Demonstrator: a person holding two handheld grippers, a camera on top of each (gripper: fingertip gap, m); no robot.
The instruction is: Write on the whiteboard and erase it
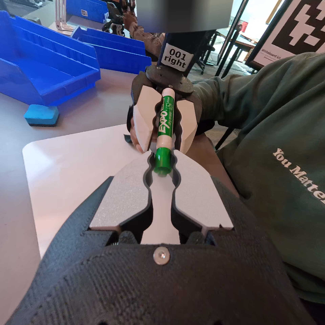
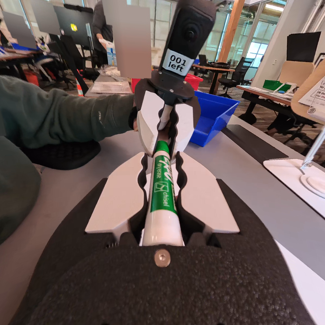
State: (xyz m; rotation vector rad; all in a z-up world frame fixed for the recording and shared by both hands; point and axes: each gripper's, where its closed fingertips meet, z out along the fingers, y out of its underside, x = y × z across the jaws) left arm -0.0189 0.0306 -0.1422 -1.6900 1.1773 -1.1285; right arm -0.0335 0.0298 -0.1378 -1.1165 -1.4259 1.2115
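Left claw [image 1: 162, 159] clamped on green cap [image 1: 162, 162], right claw [image 2: 162, 158] clamped on pen [image 2: 162, 202] above whiteboard [image 1: 73, 168] on worktop [image 1: 14, 140]; uncapping step, next likely pulling apart.

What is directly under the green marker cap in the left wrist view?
The bare white whiteboard lies under the cap, which sits between the left gripper's fingertips. The marker tip stays hidden inside the cap.

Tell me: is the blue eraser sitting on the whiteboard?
No, the blue eraser rests on the grey table, beside a blue bin, off the whiteboard.
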